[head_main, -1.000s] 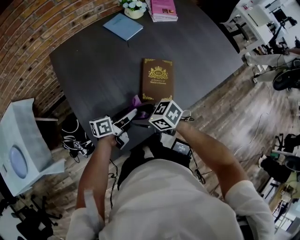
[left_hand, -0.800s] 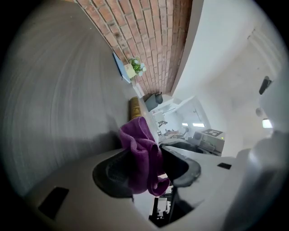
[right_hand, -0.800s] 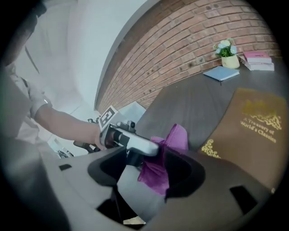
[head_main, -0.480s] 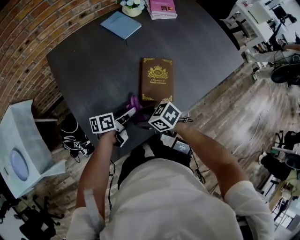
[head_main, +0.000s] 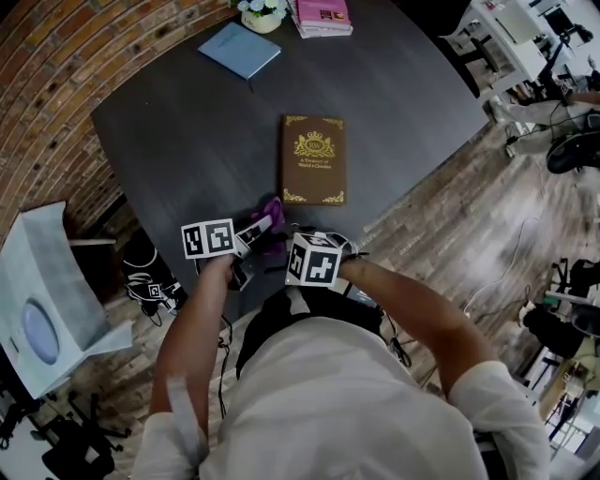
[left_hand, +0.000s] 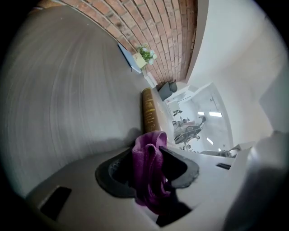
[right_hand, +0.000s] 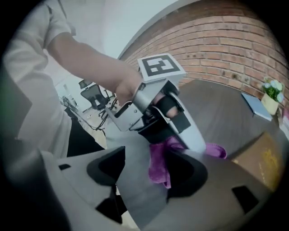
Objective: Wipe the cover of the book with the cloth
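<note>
The brown book [head_main: 313, 159] with gold print lies closed on the dark table [head_main: 187, 141], its spine [left_hand: 148, 110] facing the left gripper view. A purple cloth [head_main: 271, 217] sits at the table's near edge, short of the book. My left gripper [head_main: 260, 229] has just been closing and is shut on the cloth [left_hand: 149, 169], which is bunched between its pads. My right gripper [head_main: 292, 251] is just beside it, its jaws opening and now wide. A hanging fold of the cloth [right_hand: 159, 166] dangles by its right pad, unpinched.
At the table's far end lie a blue notebook [head_main: 243, 50], a stack of pink books [head_main: 323, 16] and a small flower pot [head_main: 262, 13]. A brick wall runs along the left. A white box [head_main: 42, 300] stands on the floor at left.
The right gripper swung left and down toward the table's near edge, its cube rolling over. The left gripper dipped lower with the cloth in its jaws. The book stayed put.
</note>
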`<action>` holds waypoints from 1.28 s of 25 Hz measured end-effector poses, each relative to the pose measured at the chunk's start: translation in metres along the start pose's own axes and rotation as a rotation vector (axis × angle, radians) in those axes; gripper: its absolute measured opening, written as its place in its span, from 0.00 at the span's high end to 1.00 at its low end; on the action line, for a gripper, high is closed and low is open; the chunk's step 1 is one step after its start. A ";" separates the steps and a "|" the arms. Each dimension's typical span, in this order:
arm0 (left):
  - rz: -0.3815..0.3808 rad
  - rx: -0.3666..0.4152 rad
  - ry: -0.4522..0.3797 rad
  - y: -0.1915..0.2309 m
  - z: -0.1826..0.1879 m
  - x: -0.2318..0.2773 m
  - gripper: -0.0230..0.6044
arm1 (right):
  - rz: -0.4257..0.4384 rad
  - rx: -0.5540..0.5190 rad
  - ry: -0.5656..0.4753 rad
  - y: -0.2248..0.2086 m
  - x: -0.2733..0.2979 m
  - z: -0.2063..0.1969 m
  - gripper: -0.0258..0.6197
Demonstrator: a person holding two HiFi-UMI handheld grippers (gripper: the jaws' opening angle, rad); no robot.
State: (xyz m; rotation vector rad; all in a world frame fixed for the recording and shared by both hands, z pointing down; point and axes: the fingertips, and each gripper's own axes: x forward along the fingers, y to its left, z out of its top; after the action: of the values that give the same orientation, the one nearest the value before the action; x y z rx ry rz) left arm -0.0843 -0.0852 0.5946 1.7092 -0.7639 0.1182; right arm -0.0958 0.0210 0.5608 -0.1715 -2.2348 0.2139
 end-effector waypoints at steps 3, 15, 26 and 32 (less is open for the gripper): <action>0.039 0.043 0.058 0.006 -0.005 -0.001 0.79 | -0.006 -0.043 0.003 0.003 -0.004 0.002 0.53; 0.021 0.153 -0.072 -0.003 0.037 -0.018 0.82 | -0.247 0.171 -0.088 -0.087 -0.075 -0.018 0.74; 0.090 0.457 -0.203 -0.027 0.122 -0.012 0.82 | -0.512 0.140 0.245 -0.168 -0.108 -0.078 0.93; 0.113 0.555 -0.191 -0.032 0.151 0.008 0.82 | -0.473 0.115 0.316 -0.172 -0.102 -0.085 0.94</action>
State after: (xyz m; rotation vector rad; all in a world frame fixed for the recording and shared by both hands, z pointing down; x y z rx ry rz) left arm -0.1082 -0.2218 0.5269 2.2231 -1.0369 0.2664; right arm 0.0254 -0.1591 0.5728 0.3604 -1.8789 0.0508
